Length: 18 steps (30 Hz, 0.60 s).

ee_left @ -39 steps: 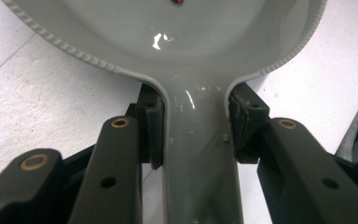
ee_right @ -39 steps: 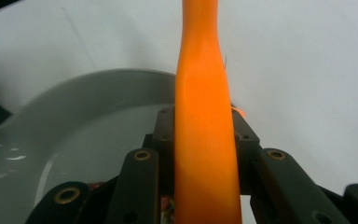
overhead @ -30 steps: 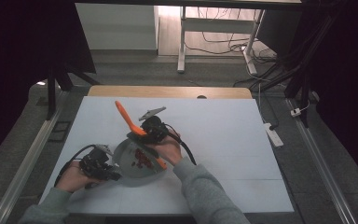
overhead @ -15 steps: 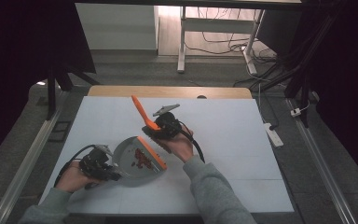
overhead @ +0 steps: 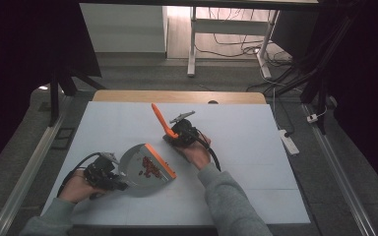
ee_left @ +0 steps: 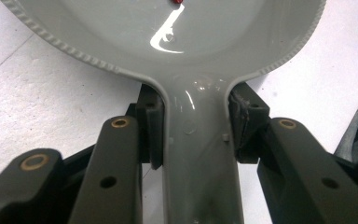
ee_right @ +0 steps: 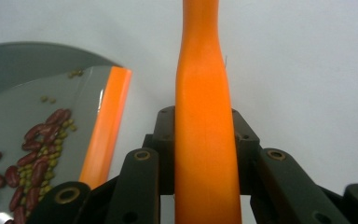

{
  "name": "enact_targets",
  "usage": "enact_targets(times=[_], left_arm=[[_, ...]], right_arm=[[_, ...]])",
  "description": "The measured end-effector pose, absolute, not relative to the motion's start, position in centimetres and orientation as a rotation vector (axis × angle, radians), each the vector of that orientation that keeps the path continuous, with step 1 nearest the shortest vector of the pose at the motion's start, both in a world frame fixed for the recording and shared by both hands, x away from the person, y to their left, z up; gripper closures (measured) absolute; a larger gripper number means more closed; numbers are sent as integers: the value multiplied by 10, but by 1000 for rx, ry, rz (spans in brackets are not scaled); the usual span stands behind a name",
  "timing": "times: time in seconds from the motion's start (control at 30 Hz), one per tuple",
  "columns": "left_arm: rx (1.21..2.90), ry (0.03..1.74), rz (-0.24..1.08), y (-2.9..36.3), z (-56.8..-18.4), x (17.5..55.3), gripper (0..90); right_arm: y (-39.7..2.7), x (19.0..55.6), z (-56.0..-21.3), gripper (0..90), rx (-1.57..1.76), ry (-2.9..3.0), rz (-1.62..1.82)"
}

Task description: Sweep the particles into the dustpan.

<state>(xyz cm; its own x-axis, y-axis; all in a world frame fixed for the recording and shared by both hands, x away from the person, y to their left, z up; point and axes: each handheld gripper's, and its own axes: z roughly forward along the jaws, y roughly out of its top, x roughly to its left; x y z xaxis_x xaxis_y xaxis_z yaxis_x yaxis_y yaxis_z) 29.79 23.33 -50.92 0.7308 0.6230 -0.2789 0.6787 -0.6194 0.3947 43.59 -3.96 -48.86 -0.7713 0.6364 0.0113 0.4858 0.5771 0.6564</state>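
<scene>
A grey dustpan (overhead: 134, 169) with an orange front lip (overhead: 160, 161) rests on the white table near the front left. It holds red beans (overhead: 150, 165) and small green ones. My left gripper (overhead: 119, 182) is shut on its handle (ee_left: 198, 154), with the pan's bowl (ee_left: 168, 37) just beyond my left gripper (ee_left: 196, 126). My right gripper (overhead: 176, 135) sits right of the pan, shut on an orange tool handle (overhead: 159, 118) that points up and away. In the right gripper view, this handle (ee_right: 205, 116) runs between the jaws of my right gripper (ee_right: 204, 135), with the dustpan (ee_right: 23, 70) and beans (ee_right: 32, 154) to its left.
The white table (overhead: 256, 162) has bare surface right of my right hand and behind the pan. A wooden strip (overhead: 177, 96) runs along the far edge. A white power strip (overhead: 289, 142) lies on the floor past the table's right side.
My right gripper has carried the orange handle from over the dustpan to the right, so it stands apart from the pan. The left gripper and the dustpan have stayed put.
</scene>
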Motion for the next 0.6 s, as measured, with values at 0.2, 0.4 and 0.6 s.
enact_targets(times=[0.2,0.4,0.6], left_arm=[[2455,988,-155,233,-509,298,619],[2455,990,-156,233,-509,298,619],[2455,991,-158,233,-509,298,619]], right_arm=[[-29,426,-491,707,905,2622,963],[-21,415,-493,706,897,2641,969],[-17,405,-494,706,889,2657,985]])
